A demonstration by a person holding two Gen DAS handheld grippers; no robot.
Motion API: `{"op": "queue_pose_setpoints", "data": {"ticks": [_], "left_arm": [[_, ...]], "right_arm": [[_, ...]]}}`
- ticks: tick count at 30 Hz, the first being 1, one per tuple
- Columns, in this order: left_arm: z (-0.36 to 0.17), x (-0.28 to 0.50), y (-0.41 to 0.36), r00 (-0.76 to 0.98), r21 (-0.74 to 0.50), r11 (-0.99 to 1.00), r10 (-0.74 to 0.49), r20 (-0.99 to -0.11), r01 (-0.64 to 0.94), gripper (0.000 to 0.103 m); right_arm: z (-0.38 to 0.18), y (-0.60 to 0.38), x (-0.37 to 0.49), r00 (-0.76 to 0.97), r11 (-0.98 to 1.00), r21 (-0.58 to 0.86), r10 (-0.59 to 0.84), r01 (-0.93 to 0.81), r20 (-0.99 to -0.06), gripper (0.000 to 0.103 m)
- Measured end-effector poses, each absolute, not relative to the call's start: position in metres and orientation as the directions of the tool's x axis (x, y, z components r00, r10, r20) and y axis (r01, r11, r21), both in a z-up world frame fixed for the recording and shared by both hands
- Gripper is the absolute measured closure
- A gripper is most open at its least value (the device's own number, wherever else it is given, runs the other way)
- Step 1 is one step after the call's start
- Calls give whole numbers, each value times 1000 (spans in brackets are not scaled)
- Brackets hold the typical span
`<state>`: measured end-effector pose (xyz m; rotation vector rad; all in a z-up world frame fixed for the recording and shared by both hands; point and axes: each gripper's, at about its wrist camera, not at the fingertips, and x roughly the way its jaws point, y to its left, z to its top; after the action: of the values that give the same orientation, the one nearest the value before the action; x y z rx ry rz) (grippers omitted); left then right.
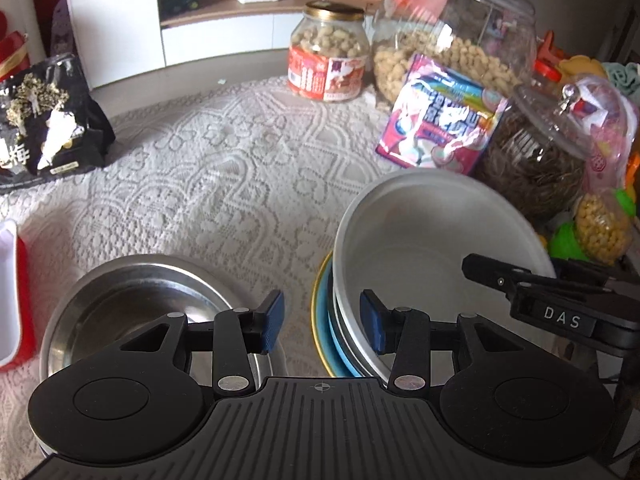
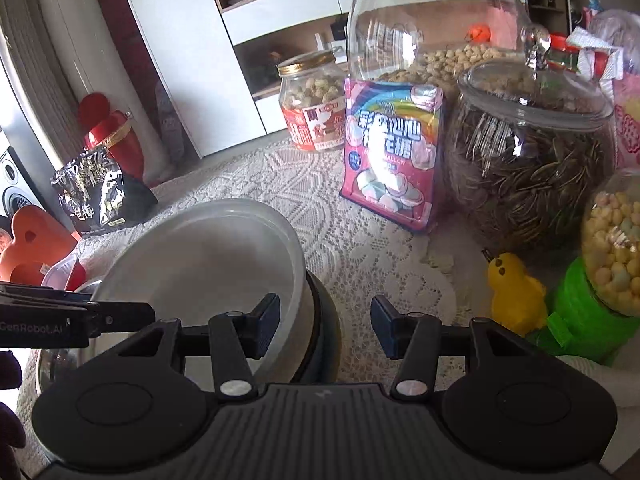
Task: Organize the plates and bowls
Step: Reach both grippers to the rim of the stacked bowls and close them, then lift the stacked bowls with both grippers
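Note:
A white bowl (image 1: 420,232) sits on top of a stack with a grey dish and a blue plate (image 1: 326,332) with a yellow rim. A steel bowl (image 1: 132,300) stands to the left of the stack. My left gripper (image 1: 322,322) is open and empty, between the steel bowl and the stack. In the right wrist view the white bowl (image 2: 200,256) rests on a dark dish (image 2: 326,320). My right gripper (image 2: 325,326) is open and empty, its left finger inside the bowl's right rim and its right finger outside. The right gripper's body (image 1: 560,304) shows over the bowl.
A white lace cloth (image 1: 240,168) covers the table. Glass jars (image 2: 528,152), a pink marshmallow bag (image 2: 392,156) and a nut jar (image 1: 328,52) stand behind. A black snack bag (image 1: 48,120) lies at far left. A yellow duck toy (image 2: 516,296) and green dispenser (image 2: 592,320) stand right.

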<state>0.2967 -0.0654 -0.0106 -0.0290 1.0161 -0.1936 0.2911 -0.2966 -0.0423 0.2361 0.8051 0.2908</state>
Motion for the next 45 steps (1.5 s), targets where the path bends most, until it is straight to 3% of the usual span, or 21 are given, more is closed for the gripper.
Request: {"op": "queue_pose_setpoints", "data": {"ticks": [5,13,24,45], "left_arm": [[-25,313,-70,432,-125,980,-181,-883,155,56],[-33,316,-82,371,-164,972,-217,-903,170,53],[-18,302,-92,328,-170,971,-218,-919,170,46],[-10,292,-108,338,-67,967,-150,-929,245,45]], "right_arm": [[-60,-304,316,526,870,459,479,-179,-703,53],[-77,-294,315,388,820,530,570,-216,-724,51],[-80,-305,305,404,775,609,617,-168,-675,41],[-92,-315,291,404,736,663,653,-140,-640,41]]}}
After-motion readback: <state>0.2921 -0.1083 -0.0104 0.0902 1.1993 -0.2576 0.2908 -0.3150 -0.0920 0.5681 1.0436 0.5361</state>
